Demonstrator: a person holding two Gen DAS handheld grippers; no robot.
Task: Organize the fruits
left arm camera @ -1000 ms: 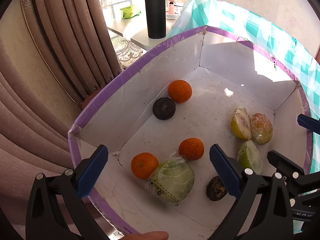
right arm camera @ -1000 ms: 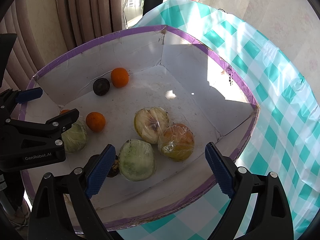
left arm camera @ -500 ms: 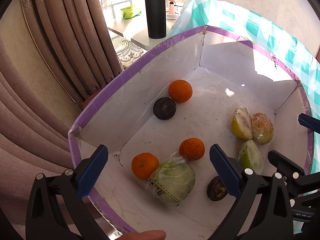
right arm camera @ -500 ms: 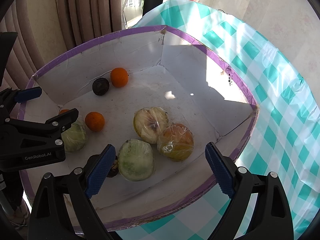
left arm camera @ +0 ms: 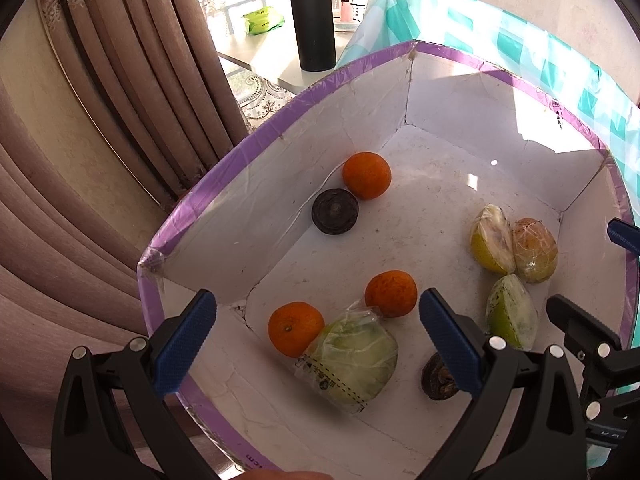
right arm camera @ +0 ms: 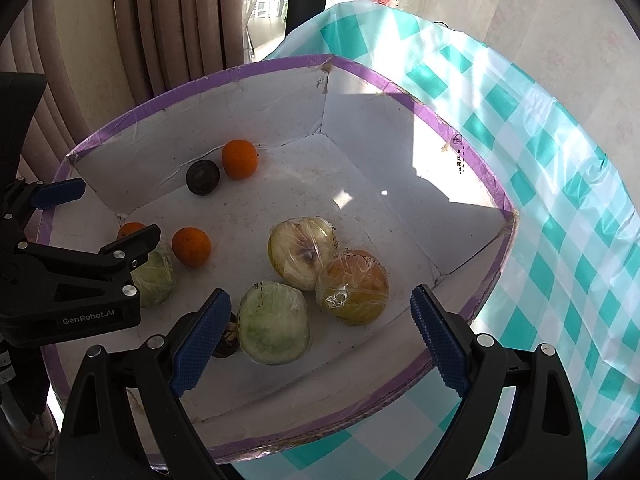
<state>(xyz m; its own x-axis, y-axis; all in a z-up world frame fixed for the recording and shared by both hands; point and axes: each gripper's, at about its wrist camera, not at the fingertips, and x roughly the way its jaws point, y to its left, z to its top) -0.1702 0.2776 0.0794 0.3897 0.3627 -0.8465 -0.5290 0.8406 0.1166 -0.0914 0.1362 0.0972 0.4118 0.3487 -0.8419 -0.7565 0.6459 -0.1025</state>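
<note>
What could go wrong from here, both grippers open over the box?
1. The wrapped green fruit lies against two oranges; grabbing it may knock them rolling.
2. Its loose plastic could slip in the left gripper.
3. The three wrapped halves under the right gripper touch, so one finger may jam.

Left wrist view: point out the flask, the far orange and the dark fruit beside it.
flask (left arm camera: 311,20), left wrist view, middle of its black body
far orange (left arm camera: 366,175), left wrist view, centre of its peel
dark fruit (left arm camera: 335,211), left wrist view, its top face
</note>
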